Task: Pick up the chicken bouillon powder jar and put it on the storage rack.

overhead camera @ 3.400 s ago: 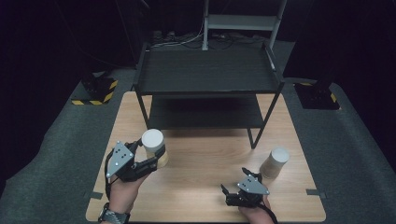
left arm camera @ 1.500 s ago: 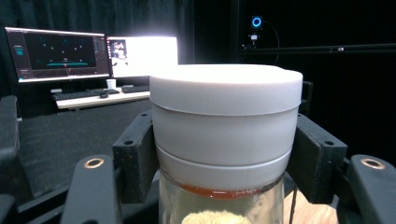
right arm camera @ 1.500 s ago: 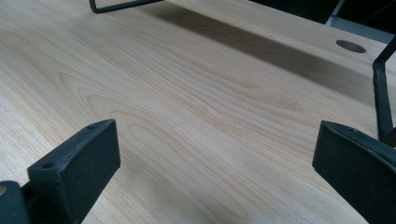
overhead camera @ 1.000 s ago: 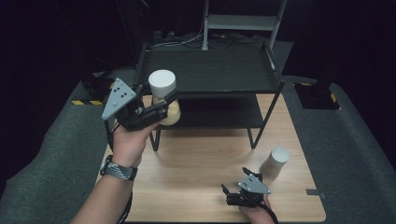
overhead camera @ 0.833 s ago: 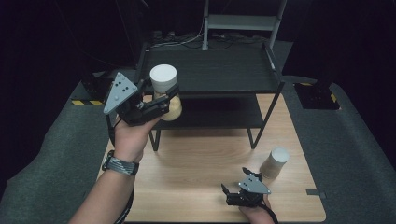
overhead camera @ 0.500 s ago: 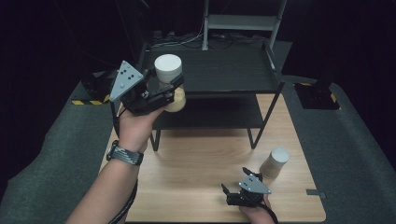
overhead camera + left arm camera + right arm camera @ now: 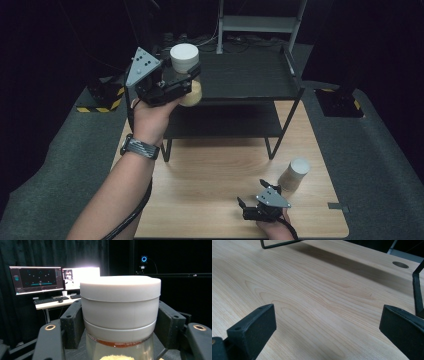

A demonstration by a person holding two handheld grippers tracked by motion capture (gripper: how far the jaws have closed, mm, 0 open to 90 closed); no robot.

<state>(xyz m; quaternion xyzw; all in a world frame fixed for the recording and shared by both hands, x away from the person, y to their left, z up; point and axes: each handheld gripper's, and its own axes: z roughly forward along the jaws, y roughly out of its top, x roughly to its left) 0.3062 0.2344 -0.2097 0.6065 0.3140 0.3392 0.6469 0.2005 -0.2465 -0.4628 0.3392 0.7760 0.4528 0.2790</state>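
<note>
Above the left end of the black two-tier shelf rack, the left gripper is held up in the air with its jaws clamped on a white-lidded jar. In the high view the jar stands upright between the jaws, its clear lower part showing a pale yellow filling, and it hovers just over the front left corner of the rack's top shelf without resting on it. The grey three-cornered plate sits on top of this gripper, tilted toward the camera, and the person's left hand grips it from below, with a dark watch on the wrist. In the left gripper view the jar stands close in front of the lens, the black jaws pressing its sides just below the lid, with a thin red band under the white collar and grainy yellow contents at the bottom edge. Behind it are two lit monitors on a desk with a keyboard.

Low at the front of the wooden table, the right gripper rests near the edge, its jaws spread wide apart and holding nothing. In the right gripper view the bare wood grain lies between the two black jaws. A second white-lidded jar stands upright on the table, just beyond and to the right of that gripper, apart from it.
</note>
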